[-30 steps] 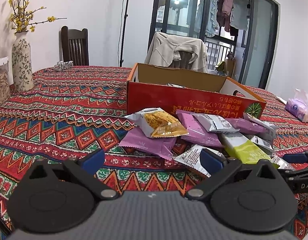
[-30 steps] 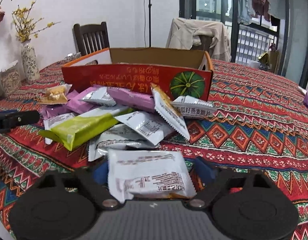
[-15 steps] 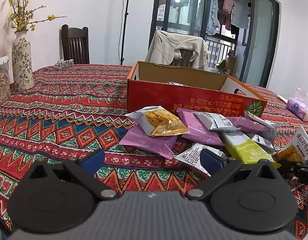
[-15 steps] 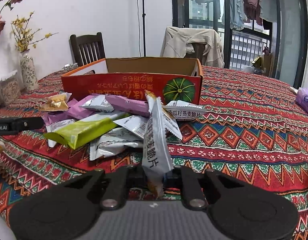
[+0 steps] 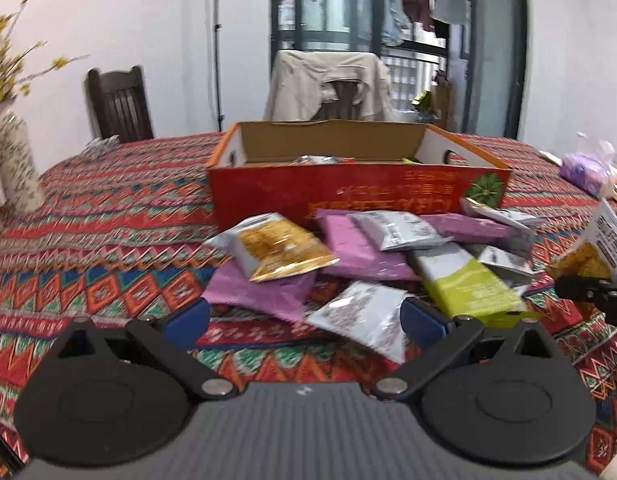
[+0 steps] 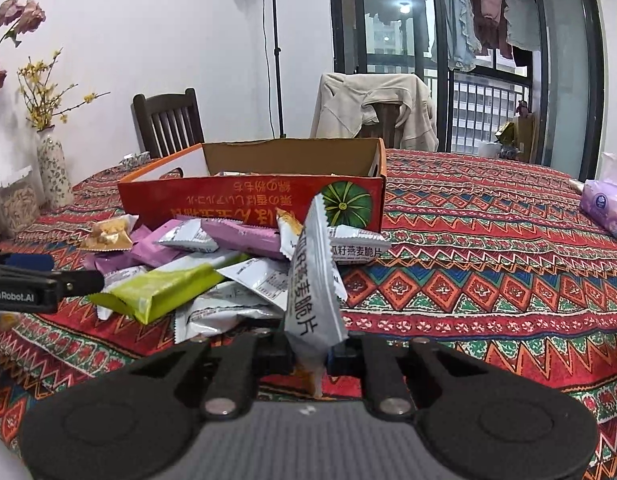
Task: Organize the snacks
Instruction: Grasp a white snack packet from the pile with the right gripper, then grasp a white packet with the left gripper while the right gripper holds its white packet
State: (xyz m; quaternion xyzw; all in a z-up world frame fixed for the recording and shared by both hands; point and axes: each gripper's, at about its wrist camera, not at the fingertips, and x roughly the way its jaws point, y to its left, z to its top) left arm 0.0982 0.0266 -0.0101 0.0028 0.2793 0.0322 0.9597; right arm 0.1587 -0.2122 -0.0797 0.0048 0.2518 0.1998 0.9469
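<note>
The grey oat-crisp packet (image 6: 314,280) stands upright in the right tool (image 6: 310,356), whose fingers are clamped together on its lower edge. It is clear of the table (image 6: 488,240), in front of the red cardboard box (image 6: 252,204) and short of the box's near wall. The same packet shows at the right edge of the left wrist view (image 5: 596,246).

The left tool (image 5: 304,318) hangs low in front of the box with its blue pads (image 5: 188,318) wide apart and nothing between them. It hovers over the near side of the loose snack pile (image 5: 372,256), which lies on the table against the front of the box. The pile includes a yellow-green bar (image 5: 468,284), purple packets (image 5: 356,240) and a gold-printed packet (image 5: 276,246). Some packets already lie inside the box.

Judged step: carry the held packet over the near wall and release it inside the box.

Risks:
- The grip is on a thin sealed edge only. The packet may pivot or slip out during a fast carry.
- A low carry may catch the packet on the near wall of the box.
- An early release would drop it back onto the pile in front of the box.
- The tools are near each other in front of the box and may collide if both advance.
</note>
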